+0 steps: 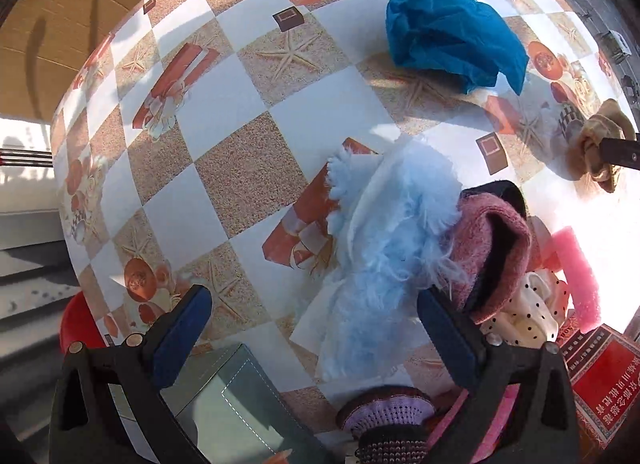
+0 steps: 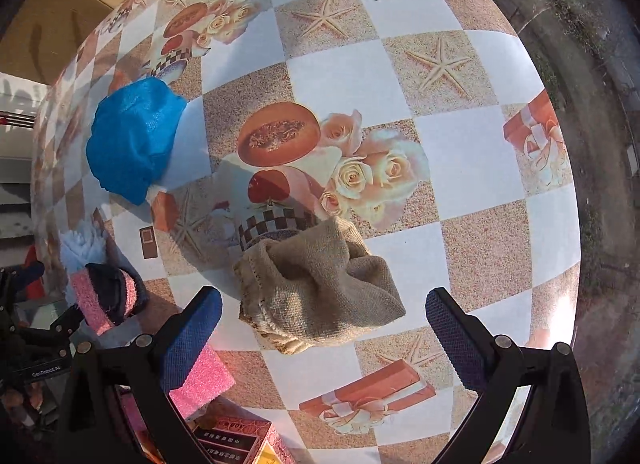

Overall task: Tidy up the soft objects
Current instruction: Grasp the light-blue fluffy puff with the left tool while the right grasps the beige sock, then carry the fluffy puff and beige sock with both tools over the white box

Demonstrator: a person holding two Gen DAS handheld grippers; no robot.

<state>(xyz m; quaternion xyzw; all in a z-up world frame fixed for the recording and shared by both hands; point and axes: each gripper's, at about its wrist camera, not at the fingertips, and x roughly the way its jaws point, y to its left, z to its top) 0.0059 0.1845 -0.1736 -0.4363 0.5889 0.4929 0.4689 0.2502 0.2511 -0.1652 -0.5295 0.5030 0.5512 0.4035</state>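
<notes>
My left gripper [image 1: 316, 312] is open above a fluffy light-blue cloth [image 1: 384, 240] lying on the patterned table [image 1: 224, 136]; the cloth sits between and just beyond the pads. A crumpled blue cloth [image 1: 452, 32] lies farther away. A pink knit item [image 1: 492, 248], a polka-dot cloth [image 1: 528, 308] and a pink sponge [image 1: 580, 272] are piled at the right. My right gripper [image 2: 324, 316] is open around a beige knit cloth [image 2: 320, 288] on the table; the blue cloth [image 2: 132, 140] lies to its left.
A red printed box [image 1: 600, 380] sits at the near right, also in the right wrist view [image 2: 236, 440]. A grey-green box [image 1: 224, 396] lies under the left gripper. A purple knit item [image 1: 388, 408] is at the near edge. The table edge [image 2: 560, 144] curves right.
</notes>
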